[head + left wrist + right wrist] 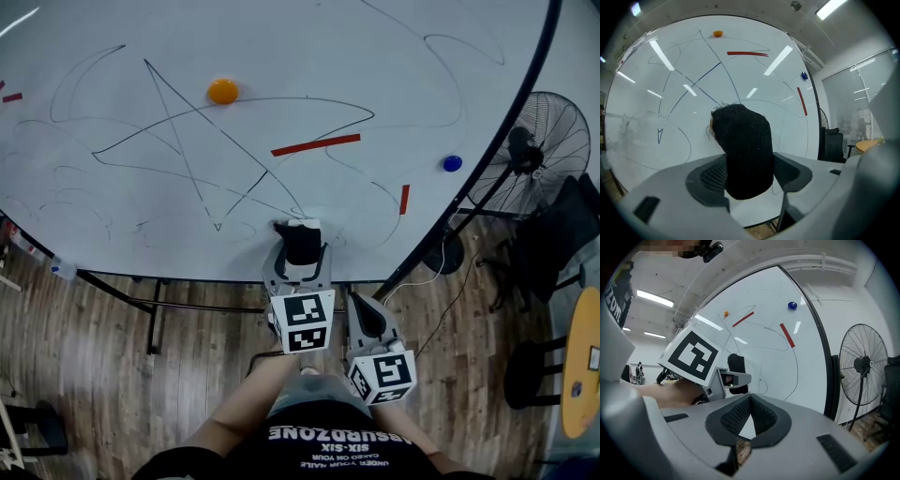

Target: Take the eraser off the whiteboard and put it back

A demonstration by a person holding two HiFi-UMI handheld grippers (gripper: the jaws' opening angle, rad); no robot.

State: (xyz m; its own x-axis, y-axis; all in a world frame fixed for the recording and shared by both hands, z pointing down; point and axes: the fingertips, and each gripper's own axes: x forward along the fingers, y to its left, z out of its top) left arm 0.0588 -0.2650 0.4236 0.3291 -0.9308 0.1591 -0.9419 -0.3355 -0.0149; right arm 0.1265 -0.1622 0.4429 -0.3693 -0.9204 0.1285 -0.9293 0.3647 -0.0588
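Hidden / unclear:
- The eraser's (743,150) lower end sits down between the left gripper's (745,174) pads and is out of sight.
- Whether its far end touches the whiteboard (394,66) cannot be told from any view.
- Head view: the left gripper's jaws and its marker cube (303,322) cover most of the eraser (302,242). Only a dark block with a pale base shows.
- The fan (539,155) stands past the board's right edge, partly behind the frame.

Eraser:
- Black with a knit-like texture, clamped in the left gripper (300,255) at the board's lower edge, near the middle.
- Its long axis runs along the jaws and points away from the person toward the board.
- Left gripper view: it stands upright, top leaning slightly left.

Right gripper (749,414):
- Pads pressed together, nothing between them.
- Head view: right gripper (367,319) sits below the board's edge, just right of the left one.

Board:
- Thin pen loops and a star shape.
- Orange magnet (222,91), blue magnet (452,163), two red strips (316,144).

Writing:
- The shirt (319,450) print appears upside down. "SIX-SIX" is legible.
- The larger line is cut off, ending "...SURDZONE". The smallest line is unreadable.
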